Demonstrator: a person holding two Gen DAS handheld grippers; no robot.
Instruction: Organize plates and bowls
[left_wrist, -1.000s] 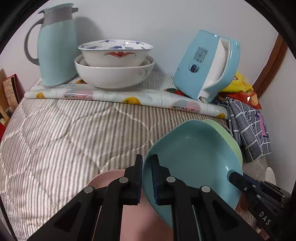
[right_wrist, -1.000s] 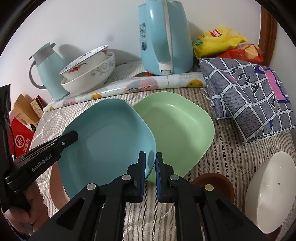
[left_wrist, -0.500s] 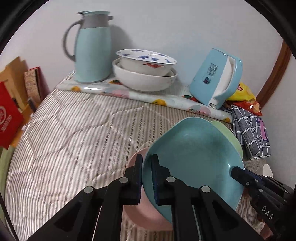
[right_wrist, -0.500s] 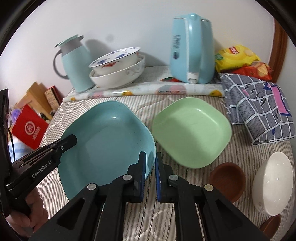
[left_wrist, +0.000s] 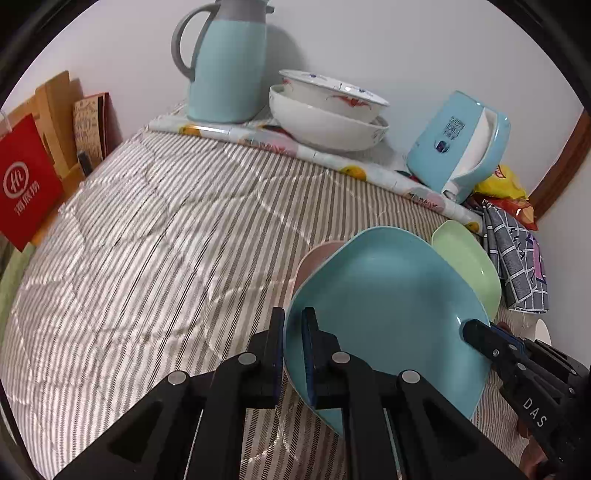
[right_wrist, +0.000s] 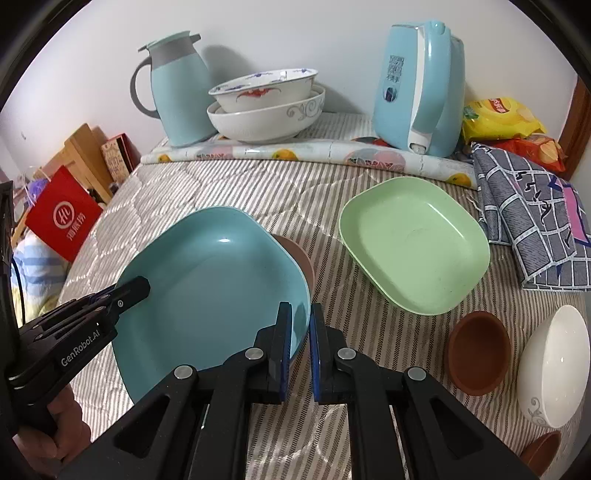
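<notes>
Both grippers hold one teal square plate (right_wrist: 214, 280) by opposite rims, lifted above the striped bedspread. My left gripper (left_wrist: 293, 325) is shut on its left rim; my right gripper (right_wrist: 300, 321) is shut on its right rim. The plate also shows in the left wrist view (left_wrist: 388, 314). A pink plate (left_wrist: 314, 258) lies under it, mostly hidden. A green square plate (right_wrist: 413, 243) lies to the right on the bedspread. Two stacked white bowls (right_wrist: 266, 107) stand at the back.
A teal thermos jug (right_wrist: 177, 92) and teal kettle (right_wrist: 421, 88) stand at the back on a rolled floral mat (right_wrist: 295, 153). A brown cup (right_wrist: 476, 354) and white bowl (right_wrist: 550, 362) lie at front right. A checked cloth (right_wrist: 532, 229) and snack bags (right_wrist: 502, 118) are right.
Both grippers have carried the teal plate left and back, off the green plate, which now lies fully uncovered. The pink plate shows beneath the teal one.
</notes>
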